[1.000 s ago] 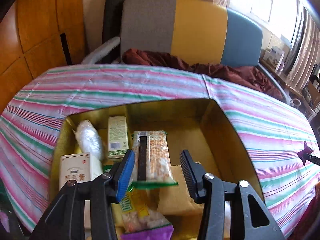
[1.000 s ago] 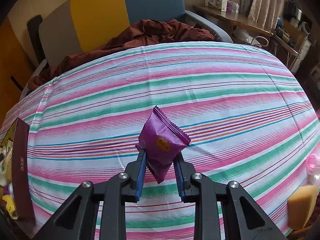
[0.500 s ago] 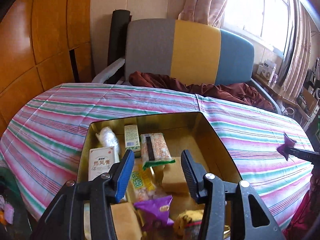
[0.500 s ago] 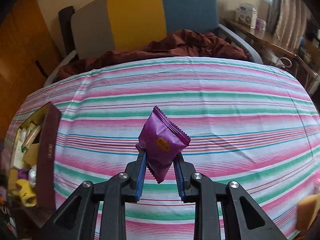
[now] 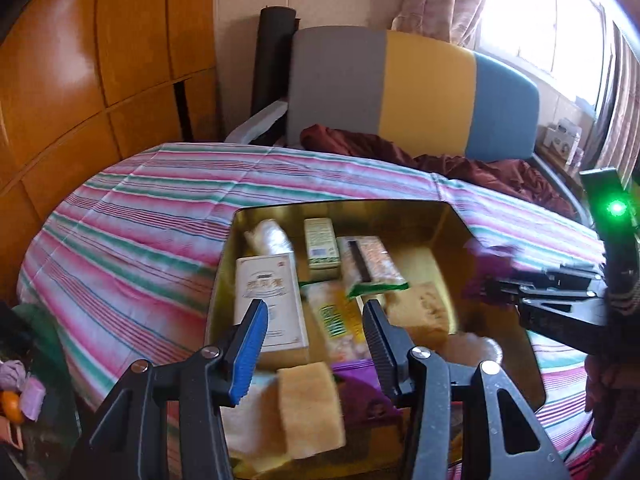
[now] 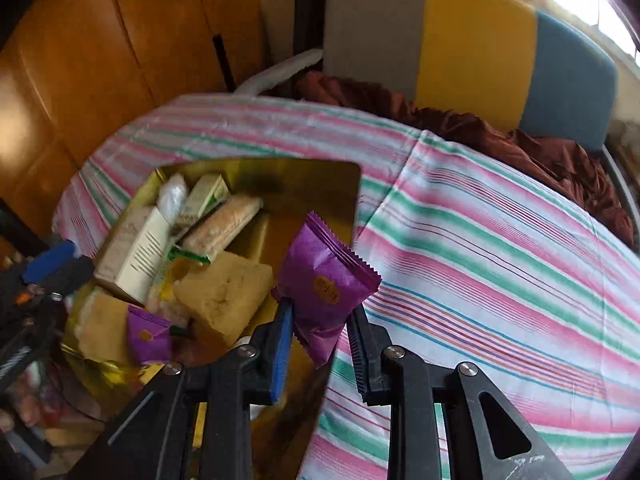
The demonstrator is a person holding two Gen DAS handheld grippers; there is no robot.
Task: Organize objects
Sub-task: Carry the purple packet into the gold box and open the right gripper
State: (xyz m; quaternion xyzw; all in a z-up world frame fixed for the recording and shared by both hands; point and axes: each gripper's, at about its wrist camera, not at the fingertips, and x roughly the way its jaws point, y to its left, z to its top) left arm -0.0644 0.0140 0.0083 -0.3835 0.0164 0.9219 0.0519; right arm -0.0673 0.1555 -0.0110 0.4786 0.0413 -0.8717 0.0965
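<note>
On the striped cloth (image 6: 500, 240): gold box (image 5: 452, 216), open-topped, against the left side of the table.
Right gripper (image 6: 318, 344): clamped tight on a purple packet (image 6: 324, 280), held upright over the box's right edge, above the cloth.
Same packet, left view: blurred purple (image 5: 486, 268) at the tip of the right gripper, over the box's right wall.
Left gripper (image 5: 316, 340): jaws partly apart, nothing between them, poised above the box's near half.
In the box: white carton (image 5: 270, 300), green carton (image 5: 320, 248), long snack bar (image 5: 370, 260), clear wrapped bundle (image 5: 270, 236), tan sponges (image 5: 310, 408), another purple packet (image 6: 146, 336).
Behind the table: grey, yellow and blue chair (image 5: 412, 92) with maroon fabric (image 5: 460, 164) on its seat.
</note>
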